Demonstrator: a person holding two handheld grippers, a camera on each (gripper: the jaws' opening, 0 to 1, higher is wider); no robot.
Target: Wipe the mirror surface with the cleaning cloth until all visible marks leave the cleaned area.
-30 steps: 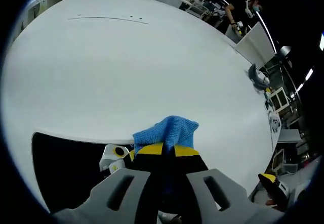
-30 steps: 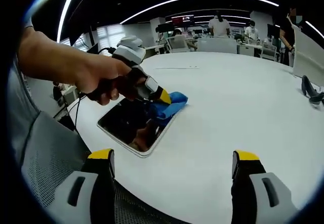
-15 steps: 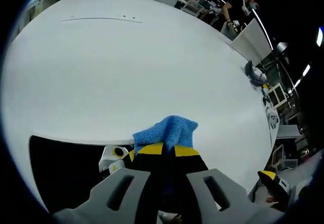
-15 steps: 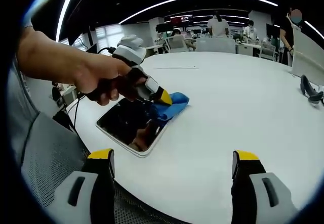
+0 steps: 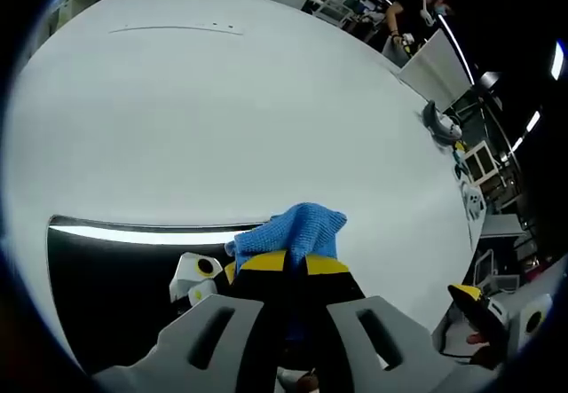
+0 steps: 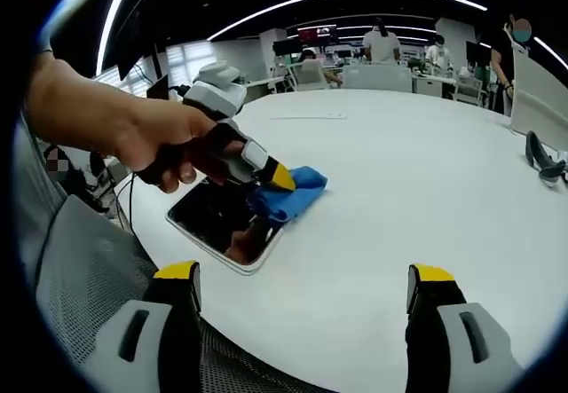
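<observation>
Wiping step is underway. The left gripper, held in a hand, has its jaws pinched on a blue cloth and presses it at the mirror's far edge, where the cloth hangs partly over onto the white desk. In the left gripper view the cloth sticks out past the yellow-tipped jaws of the left gripper, right at the mirror's bright edge. The mirror lies flat near the desk's near rim, dark and reflective; the mirror reflects a ceiling light strip. Cannot tell whether any marks remain on it, glass too dark and small. The right gripper hovers on the near side of the mirror, jaws spread wide and holding nothing, well apart from the mirror. Next move probably calls for dragging the cloth back across the mirror toward its near edge, keeping it flat and pressed, without pushing the mirror off the desk.
</observation>
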